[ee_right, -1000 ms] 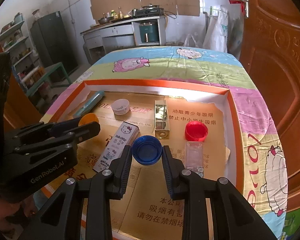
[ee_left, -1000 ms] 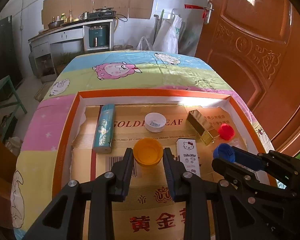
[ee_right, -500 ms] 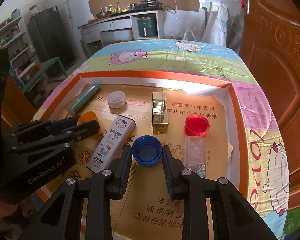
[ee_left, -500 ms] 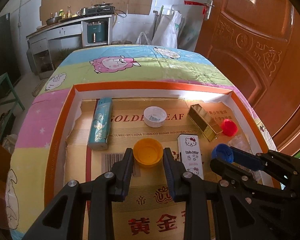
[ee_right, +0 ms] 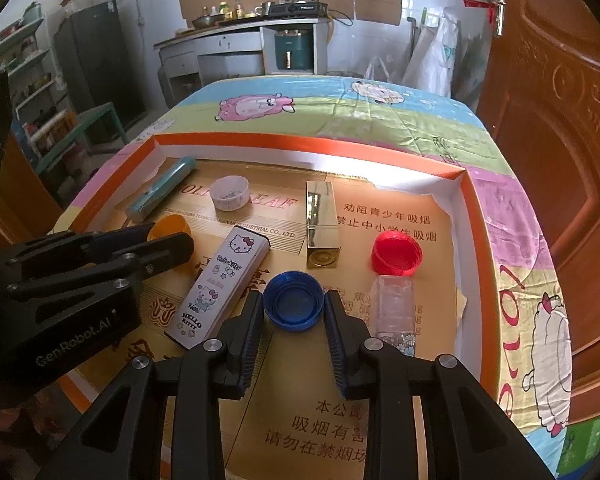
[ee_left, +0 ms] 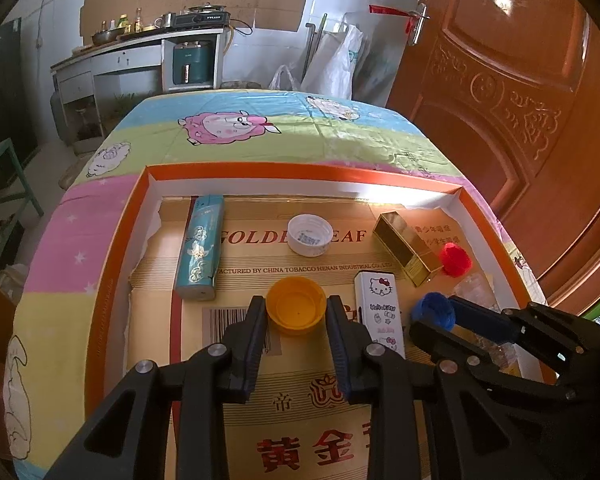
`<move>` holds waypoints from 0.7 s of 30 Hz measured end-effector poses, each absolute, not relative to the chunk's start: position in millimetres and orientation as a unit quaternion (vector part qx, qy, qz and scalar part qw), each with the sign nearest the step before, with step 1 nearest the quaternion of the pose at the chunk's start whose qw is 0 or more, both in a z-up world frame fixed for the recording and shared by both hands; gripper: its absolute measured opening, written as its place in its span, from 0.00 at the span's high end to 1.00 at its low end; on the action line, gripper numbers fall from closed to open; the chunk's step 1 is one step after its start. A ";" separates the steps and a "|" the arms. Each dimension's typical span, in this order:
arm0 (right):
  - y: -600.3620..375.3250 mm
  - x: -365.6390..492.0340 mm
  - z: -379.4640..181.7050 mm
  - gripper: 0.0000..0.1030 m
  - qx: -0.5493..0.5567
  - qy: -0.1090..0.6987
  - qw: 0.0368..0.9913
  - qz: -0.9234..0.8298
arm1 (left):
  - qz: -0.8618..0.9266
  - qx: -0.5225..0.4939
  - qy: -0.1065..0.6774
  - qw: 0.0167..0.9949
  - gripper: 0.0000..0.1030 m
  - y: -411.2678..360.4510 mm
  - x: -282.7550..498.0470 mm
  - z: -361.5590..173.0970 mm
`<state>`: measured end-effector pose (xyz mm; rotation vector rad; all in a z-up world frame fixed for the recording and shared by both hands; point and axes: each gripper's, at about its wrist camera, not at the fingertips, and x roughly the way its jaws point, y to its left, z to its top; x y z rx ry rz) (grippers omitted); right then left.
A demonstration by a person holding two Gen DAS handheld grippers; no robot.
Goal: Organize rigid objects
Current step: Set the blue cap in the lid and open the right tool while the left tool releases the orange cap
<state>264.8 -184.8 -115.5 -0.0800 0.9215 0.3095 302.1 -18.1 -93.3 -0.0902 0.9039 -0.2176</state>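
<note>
Orange plastic, a bottle cap lying open side up, sits between the pads of the left gripper, which touch its rim on both sides and seem clamped on it; whether it is lifted off the cardboard liner cannot be told. Just left of that gripper and a little ahead lies a teal rectangular tin, and ahead of its fingertips a white cap rests open side up. Just to its right lies a white Hello Kitty tin, which also sits just left of the right gripper. The right gripper has a blue cap between its pads; its jaws have just been opening a little, and the pads now stand at the rim, with any remaining pressure too fine to tell. Ahead of it lies a gold box; ahead and to its right sits a red cap, and just right of its fingertip stands a small clear bottle. Everything lies inside a shallow orange-rimmed box lid. To do this step well, I judge each cap should be set flat before the jaws part fully, then the gripper drawn straight back so the pads do not drag the cap, the Hello Kitty tin or the clear bottle. The caps look light and likely to slide.
</note>
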 end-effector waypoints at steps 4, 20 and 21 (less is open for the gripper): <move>-183.7 264.0 -115.5 0.55 -0.043 0.442 0.884 0.146 | -0.105 -0.044 0.435 0.893 0.70 -17.7 301.5 -93.1; -186.2 259.8 -106.9 0.55 -0.040 0.433 0.888 0.146 | -0.100 -0.047 0.428 0.897 0.69 -15.1 295.2 -85.4; -186.3 259.0 -106.1 0.55 -0.039 0.433 0.889 0.146 | -0.100 -0.047 0.426 0.898 0.69 -15.0 294.4 -84.4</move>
